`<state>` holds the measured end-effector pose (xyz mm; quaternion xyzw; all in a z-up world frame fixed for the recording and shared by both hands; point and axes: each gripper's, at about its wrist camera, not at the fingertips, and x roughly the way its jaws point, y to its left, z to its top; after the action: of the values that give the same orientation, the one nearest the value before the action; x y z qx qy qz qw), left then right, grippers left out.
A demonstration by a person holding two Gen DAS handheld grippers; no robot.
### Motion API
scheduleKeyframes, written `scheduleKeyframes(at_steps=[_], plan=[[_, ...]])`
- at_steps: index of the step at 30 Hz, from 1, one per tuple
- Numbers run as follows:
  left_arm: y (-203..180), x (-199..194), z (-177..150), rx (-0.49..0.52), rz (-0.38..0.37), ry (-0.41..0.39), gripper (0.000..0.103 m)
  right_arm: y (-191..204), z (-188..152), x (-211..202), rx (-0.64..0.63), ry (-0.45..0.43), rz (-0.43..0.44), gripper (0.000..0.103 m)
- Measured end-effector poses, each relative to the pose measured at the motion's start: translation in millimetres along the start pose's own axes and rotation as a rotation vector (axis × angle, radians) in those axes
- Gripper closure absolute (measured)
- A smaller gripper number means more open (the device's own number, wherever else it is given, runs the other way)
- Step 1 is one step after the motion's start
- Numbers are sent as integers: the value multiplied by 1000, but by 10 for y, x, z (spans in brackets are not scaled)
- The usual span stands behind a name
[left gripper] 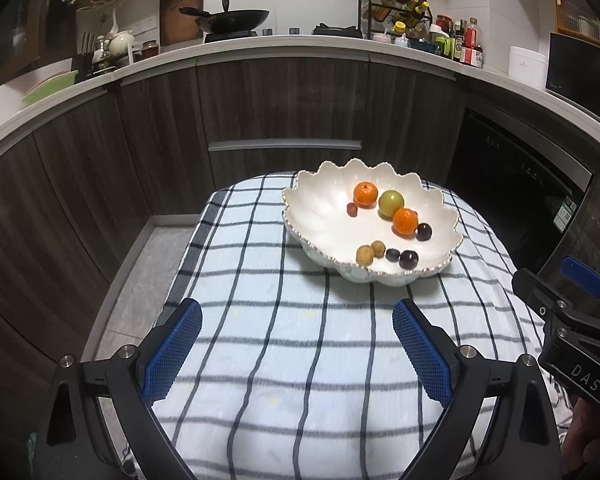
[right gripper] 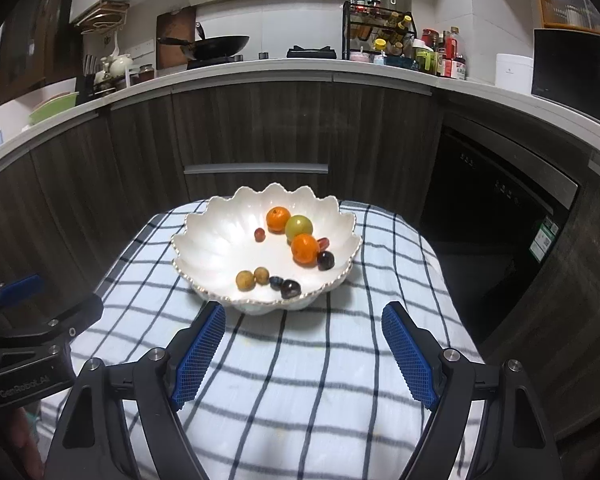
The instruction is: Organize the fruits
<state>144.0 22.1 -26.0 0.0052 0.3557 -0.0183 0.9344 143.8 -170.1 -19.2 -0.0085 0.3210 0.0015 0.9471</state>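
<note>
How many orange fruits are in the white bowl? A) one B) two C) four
B, the white bowl holds two orange fruits, one on each side of a green fruit.

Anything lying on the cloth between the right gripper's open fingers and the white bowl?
Nothing: in the right wrist view, only bare checked cloth separates the open right gripper from the scalloped bowl holding the fruit.
</note>
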Motion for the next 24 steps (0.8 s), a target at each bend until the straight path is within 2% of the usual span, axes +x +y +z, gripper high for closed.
scheduleKeyframes(at_steps=[9, 24], plan=[[8, -247, -271, -16, 15, 9, 6, 35, -246, -234, -11, 13, 0, 22], [-17, -670, -504, -1, 20, -12, 5, -33, -463, -642, 14, 7, -16, 22]])
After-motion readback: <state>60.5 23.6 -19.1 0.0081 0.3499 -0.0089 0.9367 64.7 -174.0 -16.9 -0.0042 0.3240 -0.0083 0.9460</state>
